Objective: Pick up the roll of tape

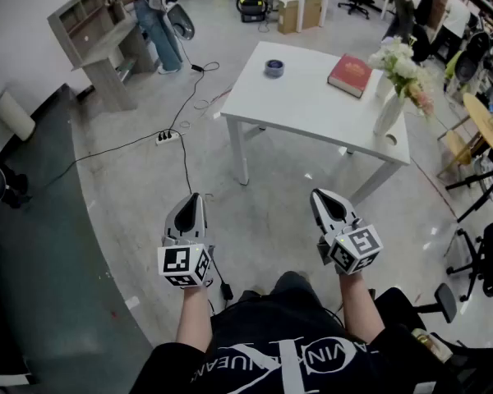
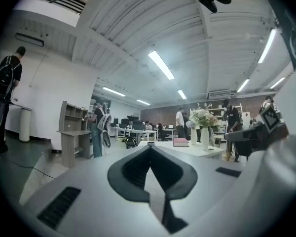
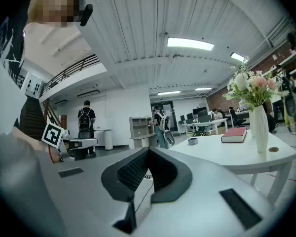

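Observation:
The roll of tape point(image 1: 274, 67) is a small grey-blue ring lying flat near the far left corner of the white table point(image 1: 312, 109). The right gripper view shows the roll of tape point(image 3: 192, 141) on the table point(image 3: 222, 154), far ahead and to the right of the jaws. My left gripper point(image 1: 194, 197) and right gripper point(image 1: 320, 194) are held level over the floor, side by side, well short of the table. Both are shut with nothing between their jaws. In its own view the left gripper point(image 2: 150, 148) points at the table's near edge, and the right gripper point(image 3: 148, 150) points left of the table.
A red book point(image 1: 351, 75) and a white vase of flowers point(image 1: 392, 97) stand on the table's right half. A power strip with cables point(image 1: 166, 137) lies on the floor to the left. A shelf desk point(image 1: 99, 35) and a person point(image 1: 152, 15) are at the back left, chairs point(image 1: 485, 257) at the right.

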Demonstrator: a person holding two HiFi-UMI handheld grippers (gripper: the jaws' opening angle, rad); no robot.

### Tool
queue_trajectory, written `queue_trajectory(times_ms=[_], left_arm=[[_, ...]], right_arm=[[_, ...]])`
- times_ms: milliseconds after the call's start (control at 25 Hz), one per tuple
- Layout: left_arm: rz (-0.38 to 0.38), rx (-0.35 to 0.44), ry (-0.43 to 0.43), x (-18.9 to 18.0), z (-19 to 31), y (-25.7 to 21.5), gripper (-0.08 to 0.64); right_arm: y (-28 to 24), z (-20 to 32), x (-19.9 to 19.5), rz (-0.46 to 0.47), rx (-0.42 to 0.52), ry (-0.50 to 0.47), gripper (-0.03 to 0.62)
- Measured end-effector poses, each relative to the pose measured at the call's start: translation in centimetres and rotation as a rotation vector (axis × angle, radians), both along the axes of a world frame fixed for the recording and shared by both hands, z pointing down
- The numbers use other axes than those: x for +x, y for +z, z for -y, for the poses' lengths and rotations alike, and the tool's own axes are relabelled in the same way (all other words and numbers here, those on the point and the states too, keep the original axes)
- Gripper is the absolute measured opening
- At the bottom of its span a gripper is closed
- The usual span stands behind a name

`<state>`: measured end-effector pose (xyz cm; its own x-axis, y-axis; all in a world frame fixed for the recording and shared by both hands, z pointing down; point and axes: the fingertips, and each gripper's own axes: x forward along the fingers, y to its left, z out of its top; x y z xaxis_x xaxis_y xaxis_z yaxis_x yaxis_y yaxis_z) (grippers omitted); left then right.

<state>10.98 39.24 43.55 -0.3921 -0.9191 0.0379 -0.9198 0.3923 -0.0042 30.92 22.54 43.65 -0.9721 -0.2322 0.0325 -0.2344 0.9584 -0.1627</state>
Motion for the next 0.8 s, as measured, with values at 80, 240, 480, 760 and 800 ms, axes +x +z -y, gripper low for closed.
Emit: queue_trajectory(times_ms=[80,240,480,760,800], left_arm=[[0.009,-0.003,-0.006,-0.5,0.0,-0.1,-0.002],[0.009,-0.005,-0.010,-1.1,0.0,-0.1,-0.002],[-0.001,-0.011,-0.017,-1.9,-0.5,0.2,-0.002],[-0.023,-0.011,-0.012,-2.5,-0.5,1.1,-0.002],[-0.029,-0.011,-0.011,-2.7,-0.3,1.3,-0.002]], right_arm=[[0.6,0.0,-0.4,-0.012,0.017,-0.013,0.006],[0.9,0.2,-1.1,-0.014,0.018,-0.020,0.008],[0.9,-0.2,-2.1,-0.015,0.001,-0.023,0.008],[2.1,-0.4,-2.2,-0.028,-0.004,-0.007,0.009],[2.1,-0.2,-2.3,-0.030,0.001,0.000,0.009]])
